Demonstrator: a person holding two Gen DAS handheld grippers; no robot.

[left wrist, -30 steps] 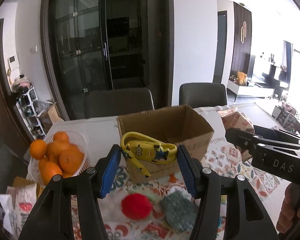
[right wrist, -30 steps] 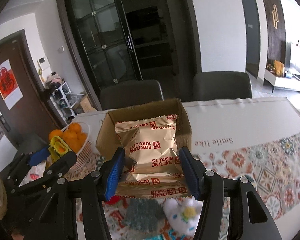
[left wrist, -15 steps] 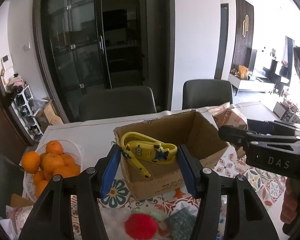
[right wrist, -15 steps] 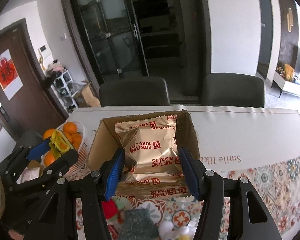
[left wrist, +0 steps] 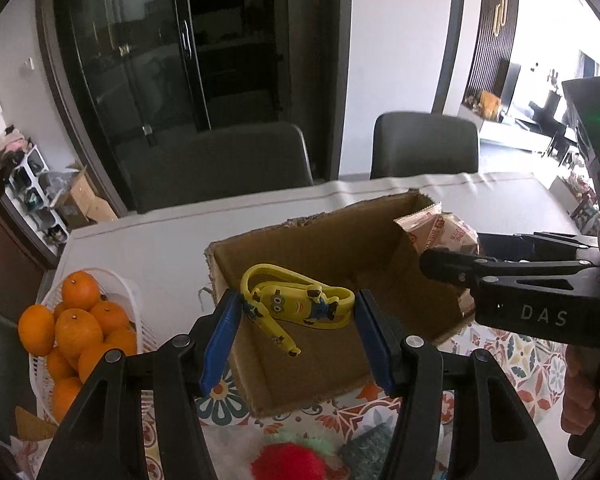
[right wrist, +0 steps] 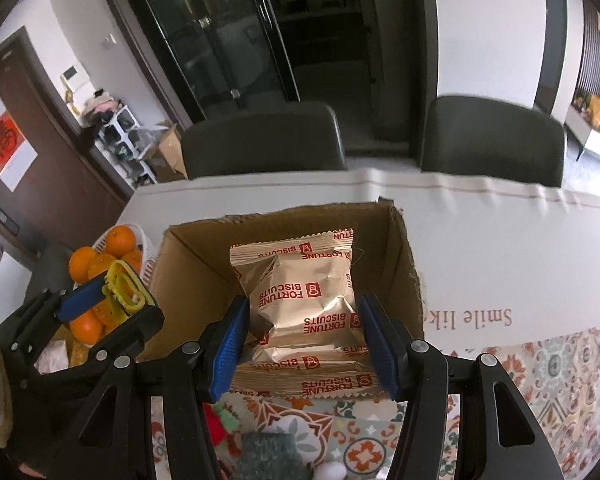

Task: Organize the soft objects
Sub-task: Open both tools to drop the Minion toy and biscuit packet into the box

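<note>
Patterned tablecloth (right wrist: 572, 364), cardboard box (right wrist: 188, 280); left gripper (left wrist: 296, 316) clamps minion toy (left wrist: 300, 308); right gripper (right wrist: 304, 340) biscuit packet (right wrist: 304, 300)

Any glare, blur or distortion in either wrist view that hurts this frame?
Left wrist view: the bright room at right is blown out; fisheye bends the door frames; the minion toy and box stay sharp. Right wrist view: even light, slight blur on the far chair; biscuit pack print is readable.
</note>
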